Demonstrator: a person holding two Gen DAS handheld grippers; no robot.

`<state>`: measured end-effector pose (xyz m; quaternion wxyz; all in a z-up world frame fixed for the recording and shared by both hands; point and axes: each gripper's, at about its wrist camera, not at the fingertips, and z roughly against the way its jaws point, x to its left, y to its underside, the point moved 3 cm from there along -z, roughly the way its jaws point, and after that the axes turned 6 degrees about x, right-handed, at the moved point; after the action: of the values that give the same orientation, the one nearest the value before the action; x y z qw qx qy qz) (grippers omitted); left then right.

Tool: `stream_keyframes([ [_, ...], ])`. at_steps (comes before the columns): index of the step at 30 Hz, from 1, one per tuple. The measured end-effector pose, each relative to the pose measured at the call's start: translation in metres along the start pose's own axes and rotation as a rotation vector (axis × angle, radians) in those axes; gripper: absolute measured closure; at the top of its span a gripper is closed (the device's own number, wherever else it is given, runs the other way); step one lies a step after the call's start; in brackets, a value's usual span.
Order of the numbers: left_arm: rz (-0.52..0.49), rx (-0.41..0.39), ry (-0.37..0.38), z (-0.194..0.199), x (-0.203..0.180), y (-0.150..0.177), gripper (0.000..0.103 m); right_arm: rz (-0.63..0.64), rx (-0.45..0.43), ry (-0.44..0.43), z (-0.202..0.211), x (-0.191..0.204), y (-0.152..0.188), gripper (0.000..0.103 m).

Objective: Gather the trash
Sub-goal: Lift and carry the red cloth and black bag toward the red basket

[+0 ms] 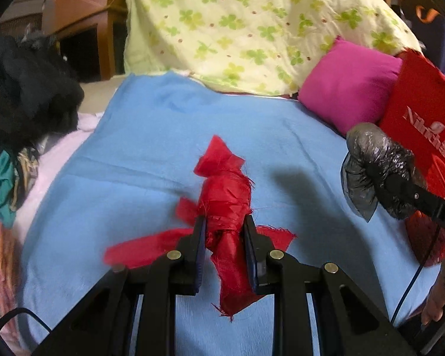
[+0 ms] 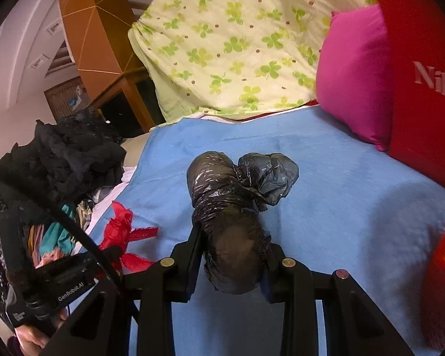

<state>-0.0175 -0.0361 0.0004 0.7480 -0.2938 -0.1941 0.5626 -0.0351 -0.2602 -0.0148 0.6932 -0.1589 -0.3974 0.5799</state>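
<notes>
Your left tool is clamped on a frayed red fabric scrap, held just above the blue blanket on the bed. Your right tool is clenched around a wadded black plastic bag, also over the blanket. The magenta pillow sits at the blanket's far right, beside a red bag.

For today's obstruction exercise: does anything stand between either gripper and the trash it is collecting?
Nothing visible does. The left gripper is shut on the crumpled red fabric scrap, and the right gripper is shut on the knotted black plastic bag.
</notes>
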Motion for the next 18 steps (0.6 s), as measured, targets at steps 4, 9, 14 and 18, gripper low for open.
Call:
stream_keyframes([
  [4,-0.032,-0.028,-0.007,0.031,-0.011,0.004,0.078,0.023,-0.056,0.002,0.036,0.001,0.014,0.068],
  [9,-0.065,-0.1,-0.011,0.072,-0.026,-0.001,0.078,0.017,-0.093,-0.001,0.074,0.006,0.036,0.068],
  [14,-0.115,-0.162,-0.031,0.103,-0.042,-0.006,0.078,0.017,-0.115,-0.002,0.098,0.013,0.042,0.068],
  [18,-0.143,-0.197,-0.043,0.122,-0.051,-0.009,0.078,0.018,-0.145,-0.013,0.12,0.017,0.038,0.068],
])
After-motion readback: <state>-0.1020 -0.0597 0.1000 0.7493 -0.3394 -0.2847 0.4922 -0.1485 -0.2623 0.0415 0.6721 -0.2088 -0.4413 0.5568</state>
